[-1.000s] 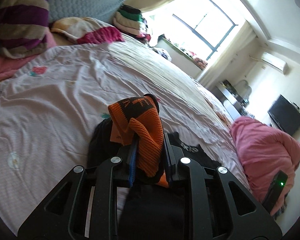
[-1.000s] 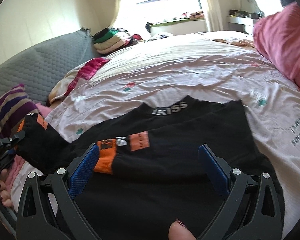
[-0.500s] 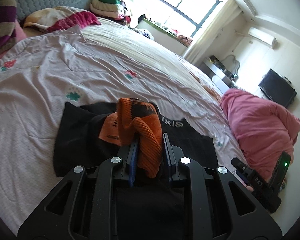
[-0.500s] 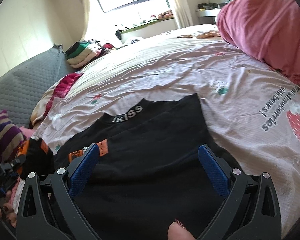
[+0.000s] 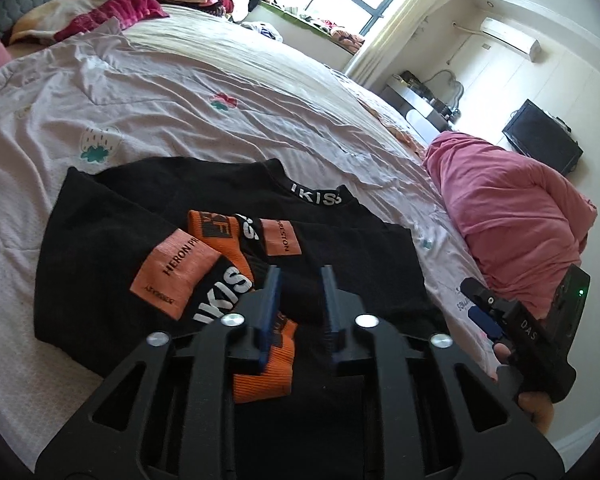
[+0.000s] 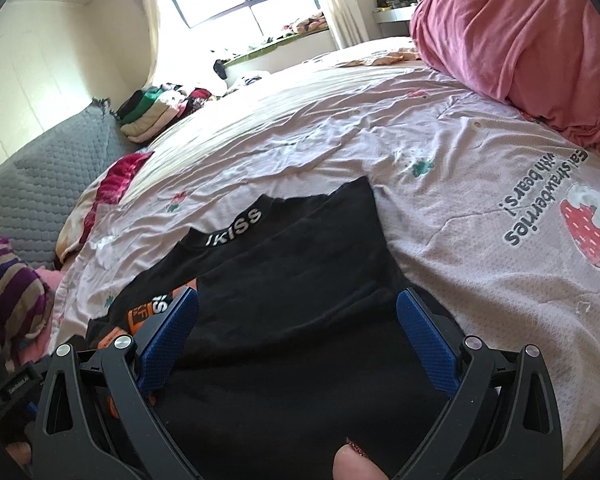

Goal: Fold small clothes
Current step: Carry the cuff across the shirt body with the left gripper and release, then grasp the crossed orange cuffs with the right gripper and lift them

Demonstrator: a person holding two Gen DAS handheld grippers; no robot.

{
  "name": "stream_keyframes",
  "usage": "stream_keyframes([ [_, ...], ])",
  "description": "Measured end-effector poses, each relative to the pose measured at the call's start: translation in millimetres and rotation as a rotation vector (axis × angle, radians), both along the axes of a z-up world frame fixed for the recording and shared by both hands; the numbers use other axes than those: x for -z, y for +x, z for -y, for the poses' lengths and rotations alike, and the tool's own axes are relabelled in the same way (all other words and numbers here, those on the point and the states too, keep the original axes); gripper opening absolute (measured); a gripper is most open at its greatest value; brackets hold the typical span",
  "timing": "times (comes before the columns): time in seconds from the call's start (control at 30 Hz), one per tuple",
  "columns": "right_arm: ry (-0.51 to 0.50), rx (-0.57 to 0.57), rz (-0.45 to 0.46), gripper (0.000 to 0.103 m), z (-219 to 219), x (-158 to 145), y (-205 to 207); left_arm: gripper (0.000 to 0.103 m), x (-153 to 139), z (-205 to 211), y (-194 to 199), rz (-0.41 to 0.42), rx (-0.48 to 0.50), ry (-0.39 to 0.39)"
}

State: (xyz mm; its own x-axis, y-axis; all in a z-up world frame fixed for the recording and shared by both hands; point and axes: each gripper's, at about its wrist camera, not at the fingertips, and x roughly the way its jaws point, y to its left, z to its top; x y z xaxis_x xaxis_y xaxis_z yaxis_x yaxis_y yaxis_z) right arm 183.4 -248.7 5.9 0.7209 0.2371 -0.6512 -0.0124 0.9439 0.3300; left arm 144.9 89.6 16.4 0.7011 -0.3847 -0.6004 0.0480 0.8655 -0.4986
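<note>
Black top (image 5: 112,240) at lower centre, both sleeves laid across its body; the lengthwise fold remains. Left gripper (image 5: 300,292), jaws narrow, just opening, empty above the orange cuff (image 5: 264,380); right gripper (image 6: 296,328) wide, empty.

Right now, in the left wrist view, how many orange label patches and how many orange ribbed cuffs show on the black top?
orange label patches: 2
orange ribbed cuffs: 2
Total: 4
</note>
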Motion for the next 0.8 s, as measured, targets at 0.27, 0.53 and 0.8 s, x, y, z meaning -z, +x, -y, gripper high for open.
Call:
stream_keyframes([
  [0.27,0.055,-0.292,-0.097,0.098,-74.7,23.8,-4.0,0.058,-7.0,-21.1,-2.9,-0.002,-0.108,0.100],
  [0.53,0.116,-0.424,-0.222,0.098,-142.0,47.7,-5.1,0.080,3.8,-59.4,-1.9,-0.064,-0.248,0.158],
  [0.8,0.128,-0.418,-0.266,0.080,-163.9,57.6,9.0,0.081,3.9,-78.6,-7.6,-0.069,-0.292,0.117],
])
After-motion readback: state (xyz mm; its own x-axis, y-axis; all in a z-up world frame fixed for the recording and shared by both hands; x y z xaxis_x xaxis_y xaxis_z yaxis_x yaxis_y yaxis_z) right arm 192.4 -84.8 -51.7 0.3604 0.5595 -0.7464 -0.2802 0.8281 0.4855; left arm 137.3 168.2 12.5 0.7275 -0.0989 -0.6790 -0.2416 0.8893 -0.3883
